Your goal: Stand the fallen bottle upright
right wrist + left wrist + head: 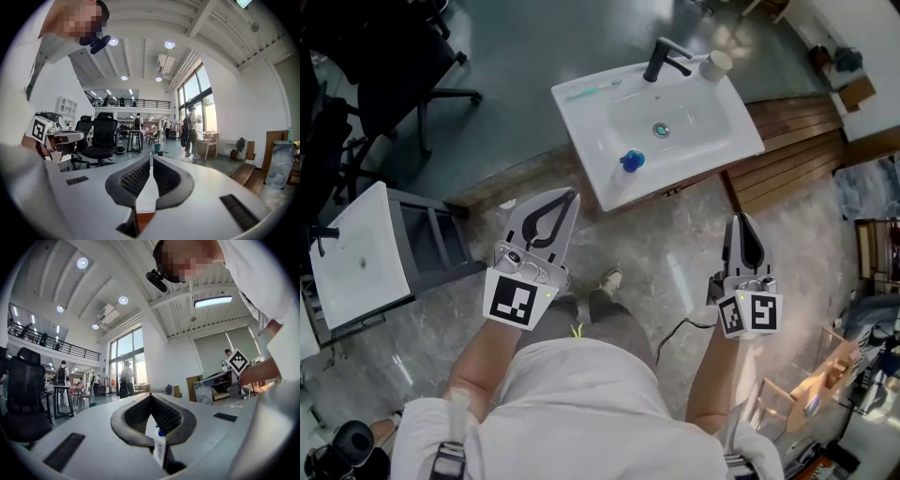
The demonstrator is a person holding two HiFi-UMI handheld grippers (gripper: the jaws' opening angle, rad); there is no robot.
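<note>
At sink, btl upright, axis vert.

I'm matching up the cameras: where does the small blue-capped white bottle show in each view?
Head view: blue-capped white bottle, upper centre, in the white sink.
Left gripper view: low centre, seen through the jaws' gap.
Right gripper view: not in it.
Shared landmark: black office chair, on the left in each.

White sink; black tap; blue-capped white bottle
</note>
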